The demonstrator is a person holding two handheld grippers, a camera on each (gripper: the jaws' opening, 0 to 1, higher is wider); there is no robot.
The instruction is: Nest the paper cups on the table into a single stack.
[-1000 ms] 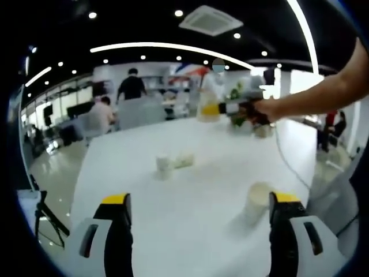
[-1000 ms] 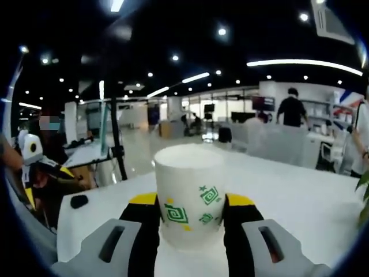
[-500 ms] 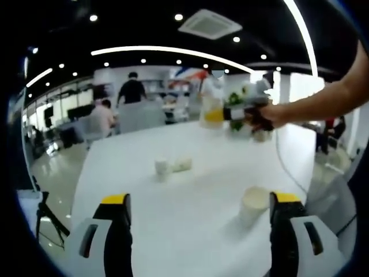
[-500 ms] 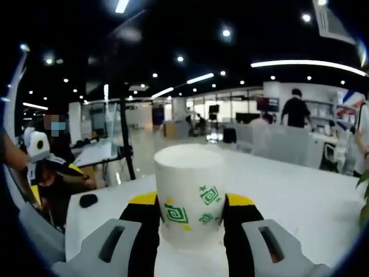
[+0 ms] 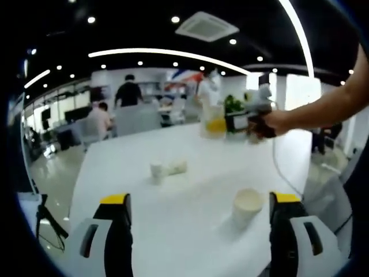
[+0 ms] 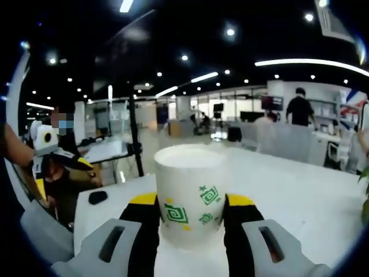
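My right gripper (image 6: 190, 203) is shut on an upright white paper cup (image 6: 189, 173) printed with green marks, its yellow-tipped jaws pressing both sides. In the left gripper view that same right gripper (image 5: 233, 122) is held by a person's hand above the far side of the white table (image 5: 190, 190), the cup (image 5: 211, 118) at its tip. My left gripper (image 5: 200, 199) is open, jaws wide apart with nothing between them. An upright cup (image 5: 247, 206) stands just inside its right jaw. Farther off stand another upright cup (image 5: 155, 171) and a cup lying on its side (image 5: 176, 167).
A person's forearm (image 5: 328, 104) reaches in from the right. A small black object (image 6: 97, 197) lies on the table near its left edge. A green plant (image 5: 233, 105) stands at the table's far end. People and desks fill the office behind.
Both views have shifted slightly with the hands. In the left gripper view the right gripper and its cup have drifted a little lower and to the right. Both grips are unchanged.
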